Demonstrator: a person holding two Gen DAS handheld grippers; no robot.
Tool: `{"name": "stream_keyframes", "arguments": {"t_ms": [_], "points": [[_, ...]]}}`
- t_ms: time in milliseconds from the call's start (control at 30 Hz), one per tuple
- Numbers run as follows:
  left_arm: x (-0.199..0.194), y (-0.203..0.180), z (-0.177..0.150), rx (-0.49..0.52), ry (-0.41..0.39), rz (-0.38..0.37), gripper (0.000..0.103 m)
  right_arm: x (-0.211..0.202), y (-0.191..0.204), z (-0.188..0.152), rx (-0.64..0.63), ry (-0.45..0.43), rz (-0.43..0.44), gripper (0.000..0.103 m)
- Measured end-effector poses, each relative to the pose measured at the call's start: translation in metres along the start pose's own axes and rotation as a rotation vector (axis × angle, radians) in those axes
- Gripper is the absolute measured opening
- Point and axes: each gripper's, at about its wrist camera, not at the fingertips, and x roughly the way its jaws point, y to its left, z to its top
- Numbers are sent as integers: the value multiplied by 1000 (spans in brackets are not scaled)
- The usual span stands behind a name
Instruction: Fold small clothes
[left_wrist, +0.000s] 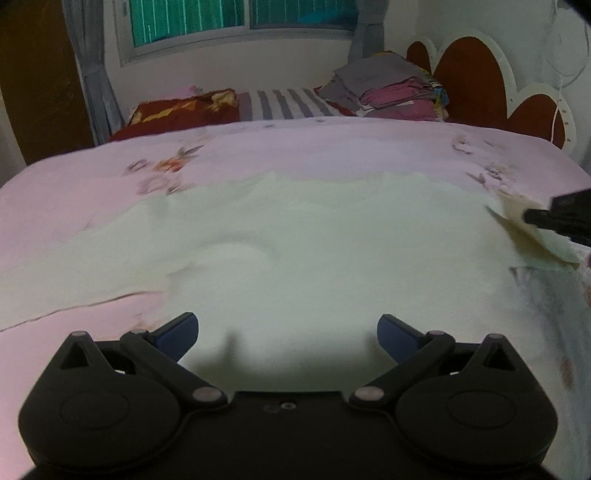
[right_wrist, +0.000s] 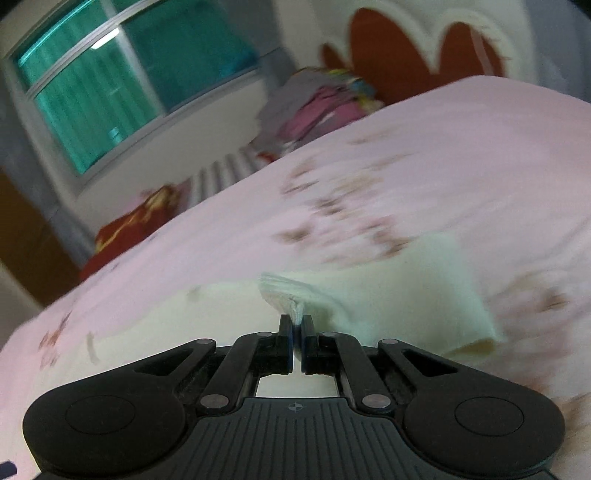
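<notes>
A pale cream garment lies spread on the pink floral bedspread. My left gripper hovers over its near part, open, with nothing between its blue pads. At the right edge of the left wrist view my right gripper holds a lifted corner of the cloth. In the right wrist view the right gripper is shut on a bunched edge of the cream garment, and a flap hangs to the right of it. That view is blurred and tilted.
A stack of folded clothes sits at the far end of the bed by the red and white headboard. A red patterned pillow and striped cloth lie below the window.
</notes>
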Motion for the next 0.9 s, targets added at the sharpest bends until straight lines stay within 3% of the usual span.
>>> {"name": "stream_keyframes", "arguments": {"t_ms": [333,433,600,633,667,700,733,767,833,867,900], "points": [[-8,82,-11,-106,-6,19,103,71,144,-60,-228,88,96,3],[-13,96,-11,-131,-32,-6,103,88,172,-76,-265,120,126,3],[-8,108,-4,-187,-51,-18,103,104,183,-91,-268,139,116,4],[-6,108,-3,-205,-55,-31,103,103,182,-91,-273,139,120,14],[-2,108,-1,-221,-57,-47,103,101,182,-92,-281,137,131,43],[2,106,1,-232,-56,-63,103,93,184,-92,-297,127,135,65],[7,102,3,-236,-51,-82,102,81,185,-94,-319,92,115,97],[12,98,5,-235,-46,-112,101,69,184,-96,-349,28,91,100],[25,84,11,-240,-32,-185,92,54,176,-97,-383,2,127,97],[32,76,15,-245,-28,-220,88,48,167,-97,-372,0,135,80],[42,65,19,-249,-25,-261,79,45,160,-96,-362,7,126,68]]}}
